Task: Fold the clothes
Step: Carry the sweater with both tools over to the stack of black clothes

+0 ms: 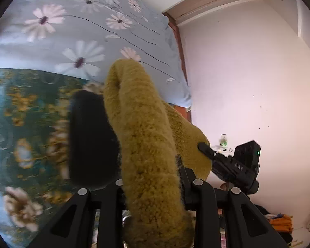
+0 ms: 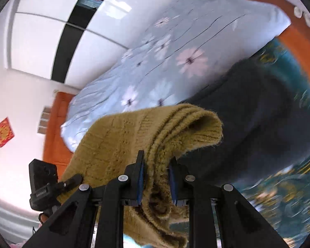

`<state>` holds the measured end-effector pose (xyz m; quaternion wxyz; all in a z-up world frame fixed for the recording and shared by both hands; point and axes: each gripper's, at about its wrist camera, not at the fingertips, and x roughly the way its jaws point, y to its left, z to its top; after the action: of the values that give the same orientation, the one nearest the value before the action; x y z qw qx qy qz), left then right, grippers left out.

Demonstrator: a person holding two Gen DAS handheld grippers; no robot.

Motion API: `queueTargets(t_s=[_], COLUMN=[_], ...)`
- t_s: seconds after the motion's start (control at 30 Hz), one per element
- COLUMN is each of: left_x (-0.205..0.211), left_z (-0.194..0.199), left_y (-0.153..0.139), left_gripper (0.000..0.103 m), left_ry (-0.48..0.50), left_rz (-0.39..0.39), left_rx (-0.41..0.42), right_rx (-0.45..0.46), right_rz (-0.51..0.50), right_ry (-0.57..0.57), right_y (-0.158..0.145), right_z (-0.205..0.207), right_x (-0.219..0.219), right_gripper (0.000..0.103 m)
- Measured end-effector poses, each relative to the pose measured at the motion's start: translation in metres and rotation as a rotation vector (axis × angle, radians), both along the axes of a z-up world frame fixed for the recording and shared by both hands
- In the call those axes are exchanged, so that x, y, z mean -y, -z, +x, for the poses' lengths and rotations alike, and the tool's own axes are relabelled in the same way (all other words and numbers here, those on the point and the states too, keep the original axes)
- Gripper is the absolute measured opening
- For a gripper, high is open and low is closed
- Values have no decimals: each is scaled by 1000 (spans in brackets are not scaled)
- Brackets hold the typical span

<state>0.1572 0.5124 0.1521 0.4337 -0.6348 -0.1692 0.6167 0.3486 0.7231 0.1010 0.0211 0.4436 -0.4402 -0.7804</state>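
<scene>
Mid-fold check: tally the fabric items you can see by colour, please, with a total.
Mustard-yellow knit garment, held in both tongs: 1
Dark garment on the bed: 1
Light blue daisy-print quilt: 1
Teal floral bedspread: 1
Total: 4

Left gripper [image 1: 148, 165]: matte black plastic, angular linkage arms with cut-out windows, round silver pivot screws along the top of the links. Right gripper [image 2: 156, 177]: same black frame and silver screws, fingers [image 2: 139, 177] lined with blue pads. From each wrist view the other unit shows as a boxy black camera housing [image 1: 247, 157] on a black bracket with small white lettering, too small to read; one green light lit.
</scene>
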Motion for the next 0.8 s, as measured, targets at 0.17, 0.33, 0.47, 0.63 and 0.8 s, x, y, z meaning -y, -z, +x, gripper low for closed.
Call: queueTargets(t_s=[0.17,0.33,0.47,0.63,0.8], left_x=[-20,-16,3,23,18], left_z=[12,17,10,-8,-13], left_y=[45,102,116,105,107], left_gripper=[29,31,36,44,46], left_ry=[-77,-80,-90,-112,-80], left_rz=[-49,-221,-209,-195,-209], left_rx=[-34,33,127,106,116], right_rx=[-7,113,166,132,46], right_rz=[93,148,99,49,-8], right_ry=[-29,-108,-54,18,163], right_y=[5,55,97,96,87], right_z=[-32,-56,-46,-24,27], right_x=[-50,-50,-61,-72,-65], right_gripper=[21,21,22,30,47])
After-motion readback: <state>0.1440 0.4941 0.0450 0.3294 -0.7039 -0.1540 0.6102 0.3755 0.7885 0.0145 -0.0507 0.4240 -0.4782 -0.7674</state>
